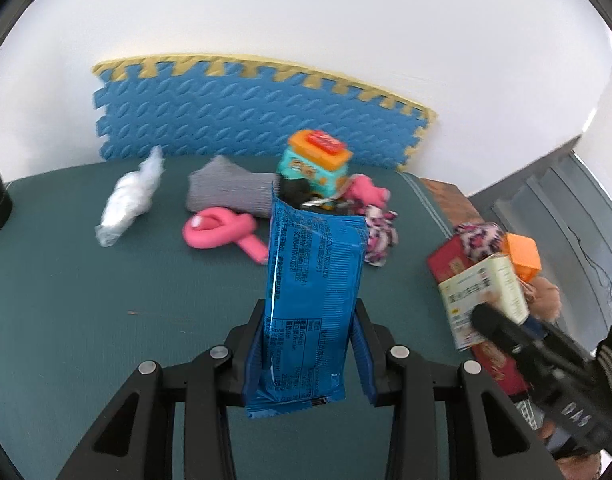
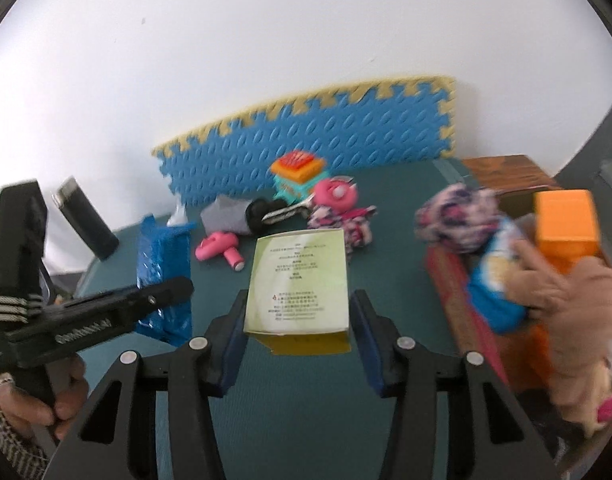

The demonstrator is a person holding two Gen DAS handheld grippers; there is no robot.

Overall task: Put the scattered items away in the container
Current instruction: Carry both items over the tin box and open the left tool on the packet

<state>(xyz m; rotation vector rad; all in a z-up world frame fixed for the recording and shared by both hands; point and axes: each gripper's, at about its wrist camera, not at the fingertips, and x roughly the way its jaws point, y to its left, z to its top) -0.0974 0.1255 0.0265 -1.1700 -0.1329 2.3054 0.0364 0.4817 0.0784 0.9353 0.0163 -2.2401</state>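
So the left gripper is clamped on a long blue foil snack wrapper, held upright between the blue pads above the dark green mat. The right gripper has its fingers pressed on both sides of a pale green printed cardboard box, also lifted above the mat.

The container is a red box sitting at the right edge of the mat, and it's already pretty stuffed: a pink-and-navy patterned cloth bundle, an orange plastic block, a blue and white pouch and a tan plush toy are piled in it, though that side is blurry, so I can't tell exactly how they're stacked.

Still loose on the mat near the blue and yellow foam puzzle tile leaning on the wall: a crumpled silver-white foil wrapper, a folded grey ribbed cloth, a pink loop-shaped plastic toy, a teal and orange toy truck, and another pink patterned cloth piece just beside it.
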